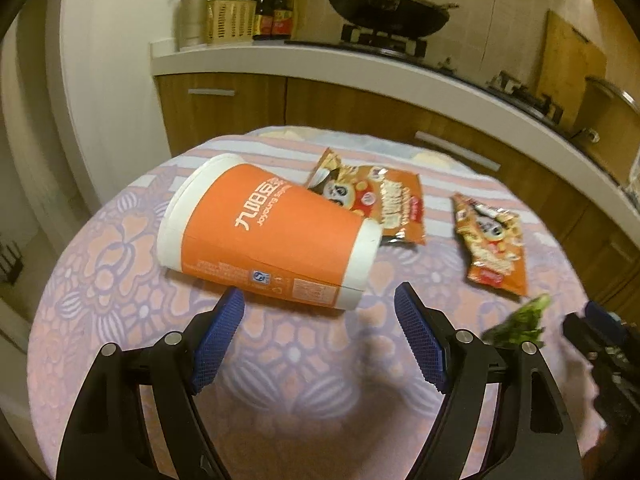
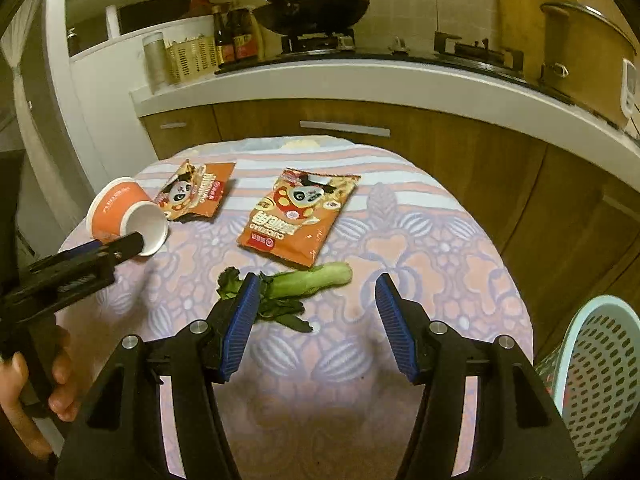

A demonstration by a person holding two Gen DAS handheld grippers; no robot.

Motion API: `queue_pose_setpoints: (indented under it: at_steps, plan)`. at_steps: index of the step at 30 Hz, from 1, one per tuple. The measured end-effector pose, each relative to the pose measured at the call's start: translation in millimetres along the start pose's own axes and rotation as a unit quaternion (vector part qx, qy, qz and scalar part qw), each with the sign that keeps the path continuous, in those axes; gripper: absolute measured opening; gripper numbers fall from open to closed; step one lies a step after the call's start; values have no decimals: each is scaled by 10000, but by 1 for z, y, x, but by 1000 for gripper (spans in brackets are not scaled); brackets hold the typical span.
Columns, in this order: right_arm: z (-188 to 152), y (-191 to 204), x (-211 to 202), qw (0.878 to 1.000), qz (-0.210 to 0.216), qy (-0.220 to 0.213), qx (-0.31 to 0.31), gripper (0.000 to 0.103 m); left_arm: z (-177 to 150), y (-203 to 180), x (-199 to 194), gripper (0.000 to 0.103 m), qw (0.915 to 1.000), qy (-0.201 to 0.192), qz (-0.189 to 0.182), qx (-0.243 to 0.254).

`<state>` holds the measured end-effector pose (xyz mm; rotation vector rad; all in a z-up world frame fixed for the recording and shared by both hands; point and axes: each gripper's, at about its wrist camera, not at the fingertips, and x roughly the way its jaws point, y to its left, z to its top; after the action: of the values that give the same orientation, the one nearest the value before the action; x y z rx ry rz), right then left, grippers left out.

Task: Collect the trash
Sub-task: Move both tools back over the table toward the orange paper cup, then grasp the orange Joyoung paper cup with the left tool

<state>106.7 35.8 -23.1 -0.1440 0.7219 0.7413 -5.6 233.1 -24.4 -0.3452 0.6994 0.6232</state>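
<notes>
Two snack bags (image 1: 376,204) lie far behind the tipped cup (image 1: 268,236), which sits just beyond the left gripper (image 1: 320,308), jaws spread and empty; it looks light and crushable, best taken across its middle. From the right wrist, the right gripper (image 2: 314,300) gapes empty near the limp greens (image 2: 288,288), whose firm stalk seems the surest hold, with the basket (image 2: 600,380) at near right.

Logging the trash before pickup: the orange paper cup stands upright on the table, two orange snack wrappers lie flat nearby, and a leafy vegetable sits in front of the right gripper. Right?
One slip: the orange paper cup is not upright; it lies tipped on its side, as the left wrist view shows. The two snack wrappers do lie flat on the table, and the leafy vegetable sits in front of the right gripper.
</notes>
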Motion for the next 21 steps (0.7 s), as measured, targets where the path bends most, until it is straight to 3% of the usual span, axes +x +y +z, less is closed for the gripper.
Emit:
queue_pose_setpoints:
  at_steps: [18, 21]
  plan:
    - [-2, 2, -4, 9998, 138, -92, -73, 56, -15, 102, -34, 76, 9931, -123, 845, -806]
    - [-3, 3, -3, 9998, 134, -81, -99, 56, -17, 102, -44, 76, 9950, -254, 552, -789]
